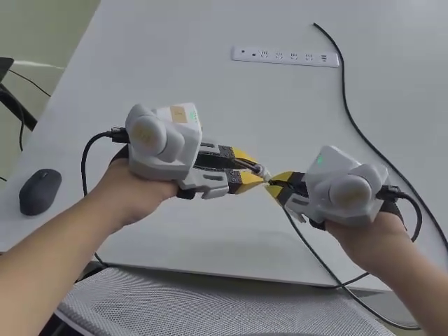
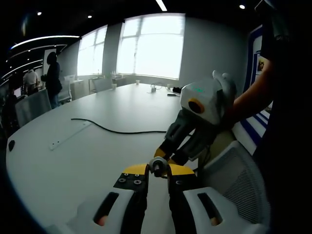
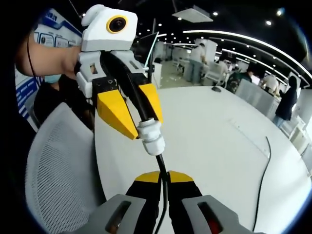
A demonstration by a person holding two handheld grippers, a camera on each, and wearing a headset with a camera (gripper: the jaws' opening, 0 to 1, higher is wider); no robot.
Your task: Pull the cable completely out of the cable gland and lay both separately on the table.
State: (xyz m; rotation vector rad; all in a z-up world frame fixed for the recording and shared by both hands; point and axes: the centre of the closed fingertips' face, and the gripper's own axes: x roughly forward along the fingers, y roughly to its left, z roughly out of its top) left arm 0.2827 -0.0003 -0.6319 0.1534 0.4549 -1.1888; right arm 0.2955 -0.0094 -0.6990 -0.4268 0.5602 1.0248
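Here left tool (image 1: 253,173) pinches cable gland (image 3: 151,136), right tool (image 3: 165,179) cable (image 3: 160,162).

Head view down onto table (image 1: 210,84), gripper views close, facing each other, both on cable gland (image 3: 151,137).

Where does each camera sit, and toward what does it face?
Head view: on the headset, looking down at the table; left hand holds left gripper, right hand right gripper.
Left gripper view: on that gripper, looking along its jaws, shut on the cable gland, at the right gripper and hand.
Right gripper view: on that gripper, looking along its jaws, shut on the cable, at the left gripper and hand.
Shared: the gripper views face each other; both show the cable gland.
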